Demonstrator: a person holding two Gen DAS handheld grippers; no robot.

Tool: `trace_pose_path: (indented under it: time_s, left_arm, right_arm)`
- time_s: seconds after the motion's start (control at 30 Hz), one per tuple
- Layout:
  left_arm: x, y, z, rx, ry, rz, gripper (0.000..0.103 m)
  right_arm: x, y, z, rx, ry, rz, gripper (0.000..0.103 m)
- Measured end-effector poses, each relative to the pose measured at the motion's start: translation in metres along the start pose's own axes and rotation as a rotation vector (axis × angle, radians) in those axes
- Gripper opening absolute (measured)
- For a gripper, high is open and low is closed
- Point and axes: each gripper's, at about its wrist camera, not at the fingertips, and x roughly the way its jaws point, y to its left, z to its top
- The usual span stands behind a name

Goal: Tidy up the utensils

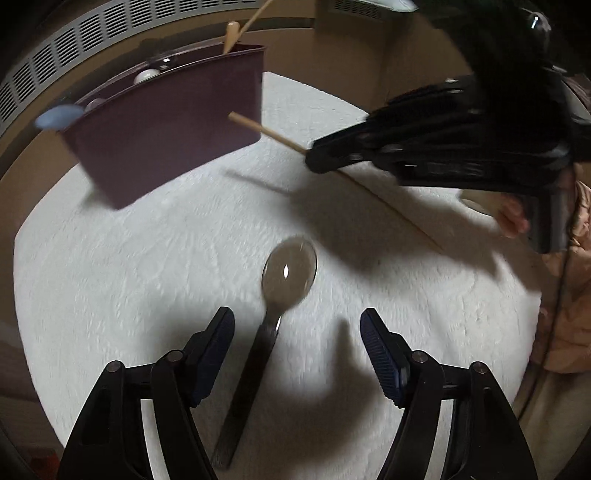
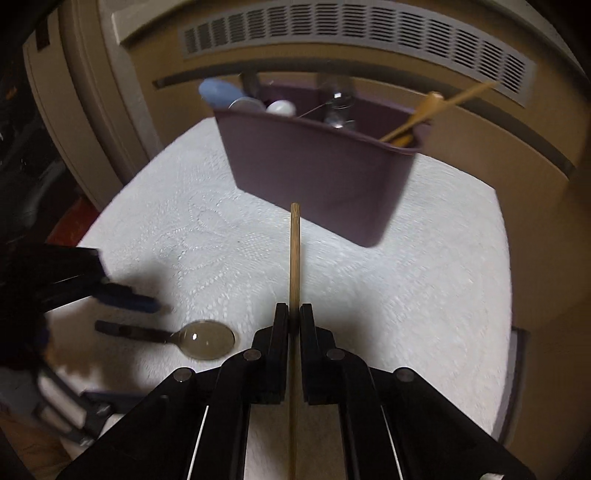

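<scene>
A metal spoon (image 1: pixel 284 280) lies on the white cloth, its handle running back between the fingers of my open left gripper (image 1: pixel 297 332), which hovers over it. The spoon also shows in the right wrist view (image 2: pixel 207 339), with my left gripper (image 2: pixel 122 299) above its handle. My right gripper (image 2: pixel 294 314) is shut on a wooden chopstick (image 2: pixel 294 251) and holds it above the cloth, tip pointing at the purple utensil holder (image 2: pixel 317 173). In the left wrist view the right gripper (image 1: pixel 325 158) holds the chopstick (image 1: pixel 266 131) by the holder (image 1: pixel 166 122).
The holder contains a blue spoon (image 2: pixel 218 92), white and metal utensils, and wooden sticks (image 2: pixel 424 114). A white lace cloth (image 1: pixel 147 295) covers the table. A beige heater with a vent grille (image 2: pixel 369 33) stands behind the table. A person's hand and pink sleeve (image 1: pixel 569 295) are at the right.
</scene>
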Motion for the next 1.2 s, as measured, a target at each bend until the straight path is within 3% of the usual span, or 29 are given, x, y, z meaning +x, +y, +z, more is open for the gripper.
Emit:
trace_pose_path:
  time_s: [0.03, 0.2, 0.23, 0.27, 0.33, 0.5, 0.6, 0.67, 0.73, 0.93, 1.03, 1.2]
  left_arm:
    - [0.004, 0.001, 0.007, 0.0, 0.011, 0.004, 0.059]
    - [0.023, 0.003, 0.028, -0.011, 0.063, 0.045, 0.054]
    - [0.027, 0.004, 0.029, -0.027, 0.068, 0.051, 0.046]
    - [0.032, 0.005, 0.032, -0.042, 0.058, 0.067, 0.044]
    - [0.029, 0.005, 0.03, -0.093, 0.021, 0.105, 0.037]
    - [-0.006, -0.004, 0.012, -0.274, -0.17, 0.111, 0.037]
    - [-0.028, -0.006, 0.0, -0.372, -0.277, 0.128, 0.037]
    - [-0.043, 0.001, -0.007, -0.441, -0.363, 0.206, 0.037]
    - [-0.053, 0.005, -0.01, -0.508, -0.42, 0.219, 0.037]
    - [-0.058, 0.031, -0.019, -0.585, -0.468, 0.199, 0.037]
    - [-0.053, 0.04, -0.02, -0.579, -0.474, 0.215, 0.036]
    - [-0.064, 0.034, -0.023, -0.558, -0.486, 0.241, 0.036]
  right_arm:
    - [-0.004, -0.003, -0.002, 0.009, -0.006, 0.003, 0.005]
    - [-0.021, -0.017, -0.009, 0.043, -0.052, 0.029, 0.005]
    - [-0.022, -0.018, -0.01, 0.054, -0.063, 0.038, 0.005]
    - [-0.025, -0.02, -0.01, 0.062, -0.071, 0.046, 0.005]
    - [-0.032, -0.022, -0.011, 0.082, -0.1, 0.056, 0.005]
    - [-0.049, -0.025, -0.015, 0.07, -0.152, 0.046, 0.005]
    - [-0.038, -0.023, -0.018, 0.044, -0.102, 0.044, 0.009]
    - [-0.023, -0.018, -0.02, 0.014, -0.047, 0.039, 0.017]
    - [-0.01, -0.014, -0.022, -0.006, -0.02, 0.017, 0.017]
    - [0.04, -0.007, -0.011, -0.02, 0.067, -0.035, 0.017]
    - [0.042, 0.003, -0.009, -0.066, 0.043, -0.096, 0.004]
    - [0.002, -0.002, -0.001, -0.011, -0.07, -0.119, 0.004]
